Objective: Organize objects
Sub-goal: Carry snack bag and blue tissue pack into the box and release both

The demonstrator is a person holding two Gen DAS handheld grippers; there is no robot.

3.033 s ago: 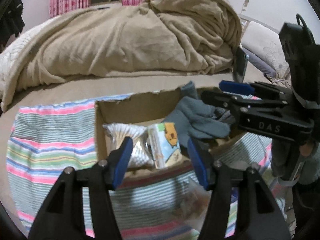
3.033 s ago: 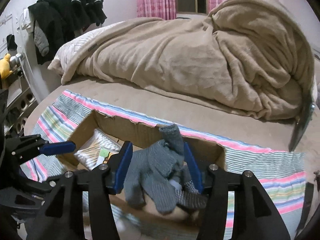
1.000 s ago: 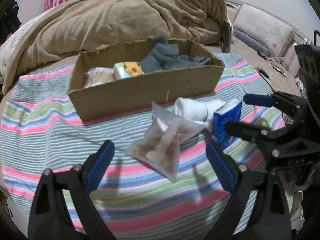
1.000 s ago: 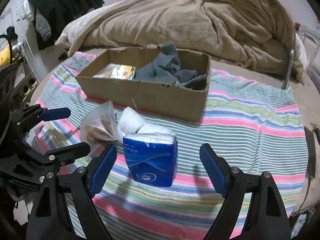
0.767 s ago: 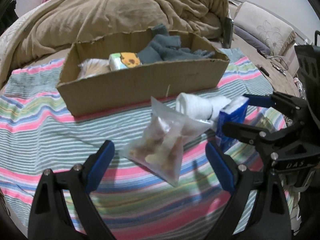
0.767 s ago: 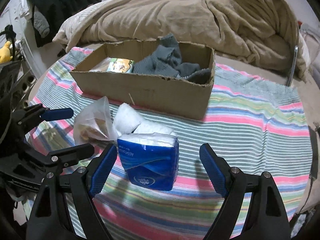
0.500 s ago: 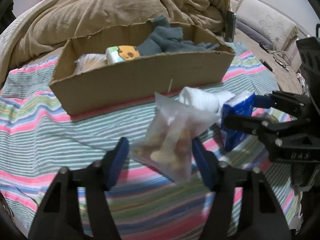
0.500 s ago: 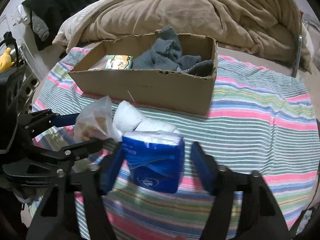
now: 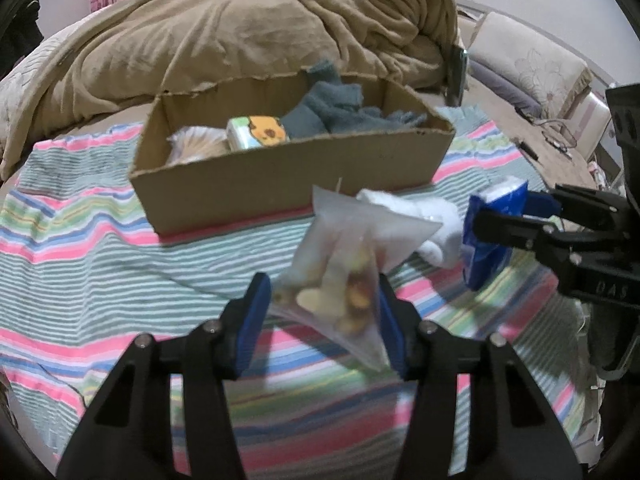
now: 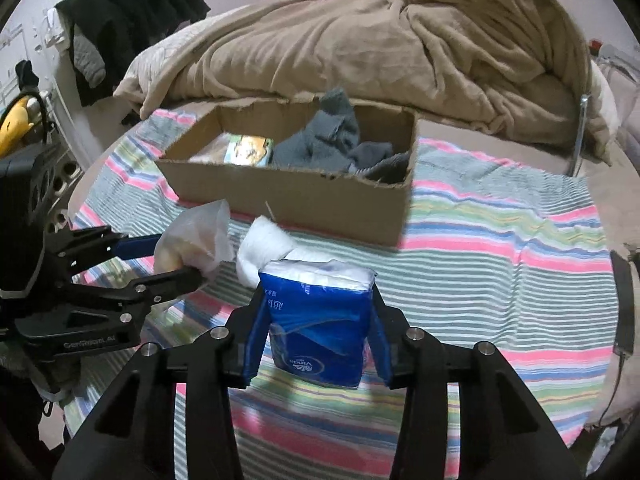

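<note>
- Striped cloth [image 10: 500, 240] covered the bed, with a brown blanket [image 9: 240, 52] heaped behind it.
- On the cloth stood an open box [image 9: 288, 176], already holding grey gloves [image 9: 332, 112], a small printed pack [image 9: 258, 132] and a pale bag at its left end.
- Left gripper [image 9: 324, 312] was closing on a clear snack bag [image 9: 344, 272]; its blue pads pressed both sides of the bag's lower part, and the bag seemed to hang just clear of the cloth.
- Right gripper [image 10: 318, 336] was closing too, pads against the sides of a blue tissue pack [image 10: 316, 320], which bulged a little between them.
- White rolled cloth [image 10: 268, 248] lay between the two held things, just in front of the box.
- Judgement: the step was lifting both items toward the box.
- To do it well: squeeze only enough to hold, since the snacks could crush and the thin bag could slip.
- Raise each above the near wall before moving in, and keep the grippers apart.
- Aim for the free space in the box between the printed pack and the gloves.
</note>
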